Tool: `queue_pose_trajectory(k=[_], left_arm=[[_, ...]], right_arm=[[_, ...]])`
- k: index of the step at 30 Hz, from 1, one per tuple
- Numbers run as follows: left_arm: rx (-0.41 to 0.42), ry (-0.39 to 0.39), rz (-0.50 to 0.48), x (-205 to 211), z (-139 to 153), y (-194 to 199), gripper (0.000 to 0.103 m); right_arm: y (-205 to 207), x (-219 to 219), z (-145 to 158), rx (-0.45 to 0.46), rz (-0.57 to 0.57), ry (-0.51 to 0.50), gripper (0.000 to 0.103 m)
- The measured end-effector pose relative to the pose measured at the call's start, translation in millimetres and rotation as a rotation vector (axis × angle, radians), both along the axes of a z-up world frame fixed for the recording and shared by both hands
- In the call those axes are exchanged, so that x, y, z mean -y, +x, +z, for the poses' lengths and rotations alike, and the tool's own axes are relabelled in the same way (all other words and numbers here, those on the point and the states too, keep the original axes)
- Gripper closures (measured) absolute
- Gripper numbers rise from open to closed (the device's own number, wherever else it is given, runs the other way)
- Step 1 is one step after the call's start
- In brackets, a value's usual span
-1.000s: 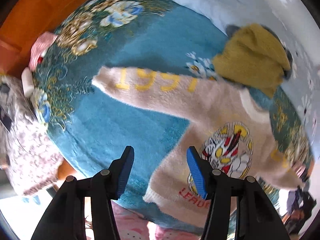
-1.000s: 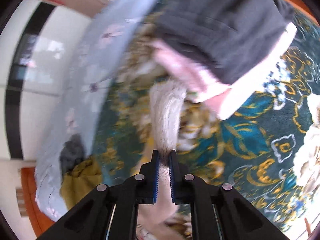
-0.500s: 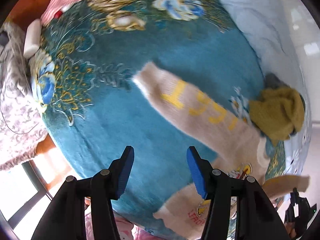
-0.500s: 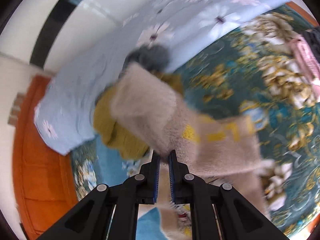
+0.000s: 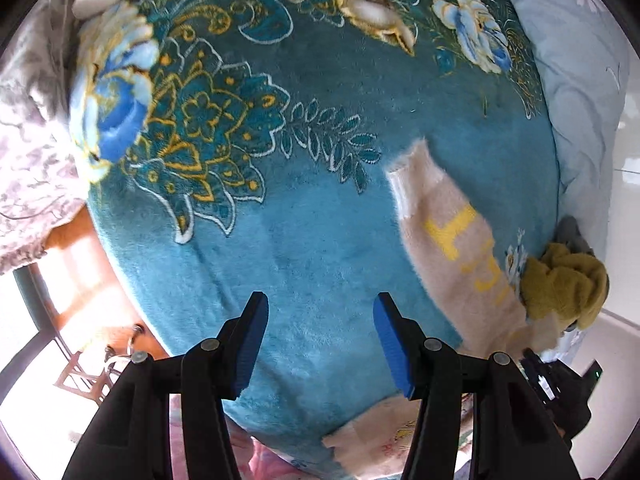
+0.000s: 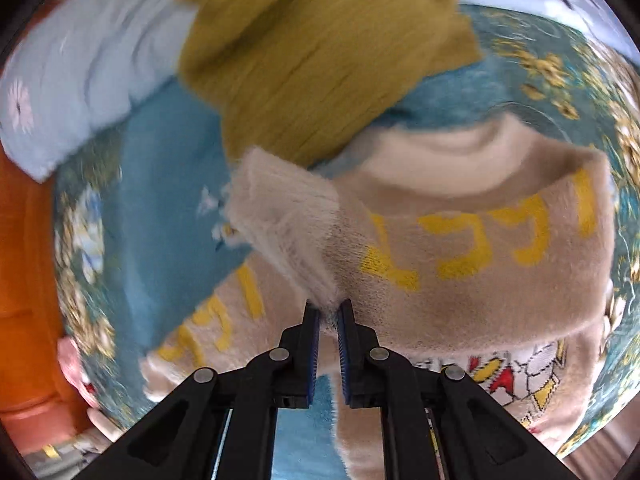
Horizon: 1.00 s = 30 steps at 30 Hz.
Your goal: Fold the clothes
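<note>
Teal plush blanket (image 5: 312, 248) with gold and blue flower print covers the bed and fills most of the left wrist view. Left gripper (image 5: 318, 344) hangs above bare blanket with its blue pads spread and nothing between them. To its right, one sleeve (image 5: 452, 248) of the beige sweater (image 6: 460, 288) lies flat on the blanket, showing yellow numerals. A crumpled mustard garment (image 5: 564, 284) sits just beside the sleeve near the bed edge, against a pale blue floral quilt (image 5: 576, 92).

In the right wrist view, the sweater lies spread on the blanket with its neckline toward the mustard garment. Right gripper (image 6: 328, 312) has its jaws nearly together and starting to part, with the fuzzy cuff (image 6: 284, 216) of the second sleeve between the pads.
</note>
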<state>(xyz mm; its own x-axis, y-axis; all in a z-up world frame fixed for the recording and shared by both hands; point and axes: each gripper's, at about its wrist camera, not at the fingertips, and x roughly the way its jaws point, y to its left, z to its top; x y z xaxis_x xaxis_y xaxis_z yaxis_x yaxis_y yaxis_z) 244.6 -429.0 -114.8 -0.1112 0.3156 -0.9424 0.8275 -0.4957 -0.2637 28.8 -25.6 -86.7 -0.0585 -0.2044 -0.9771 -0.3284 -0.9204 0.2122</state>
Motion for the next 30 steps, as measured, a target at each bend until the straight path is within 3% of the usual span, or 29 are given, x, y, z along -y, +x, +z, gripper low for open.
queue_pose_trajectory(k=[3,6,14,19,27,28,30], left_arm=[[-0.020,0.031,-0.002,-0.4,-8.3,-9.2,0.047],[-0.046,0.059,-0.001,-1.5,-17.0,-23.5,0.047],[-0.052,0.101,0.055,0.4,-59.6,-67.4,0.047],[-0.015,0.130,0.114,4.8,-87.7,-83.7,0.047],[0.009,0.081,0.095,4.4,-95.3,-107.6,0.048],[0.010,0.072,0.097,4.4,-94.3,-109.4,0.056],[0.000,0.068,0.101,3.8,-91.4,-112.8,0.082]], right_arm=[[-3.8,23.3,-3.1,0.018,0.073,0.021,0.087],[-6.9,37.1,3.0,0.015,0.122,-0.054,0.082],[8.3,25.5,56.7,-0.030,0.209,-0.003,0.075],[32.0,-22.8,73.6,0.009,0.133,0.046,0.073],[56.1,-77.3,74.3,0.062,-0.016,0.047,0.072],[57.4,-79.9,75.6,0.059,-0.020,0.042,0.072],[58.7,-82.2,77.7,0.053,-0.017,0.037,0.072]])
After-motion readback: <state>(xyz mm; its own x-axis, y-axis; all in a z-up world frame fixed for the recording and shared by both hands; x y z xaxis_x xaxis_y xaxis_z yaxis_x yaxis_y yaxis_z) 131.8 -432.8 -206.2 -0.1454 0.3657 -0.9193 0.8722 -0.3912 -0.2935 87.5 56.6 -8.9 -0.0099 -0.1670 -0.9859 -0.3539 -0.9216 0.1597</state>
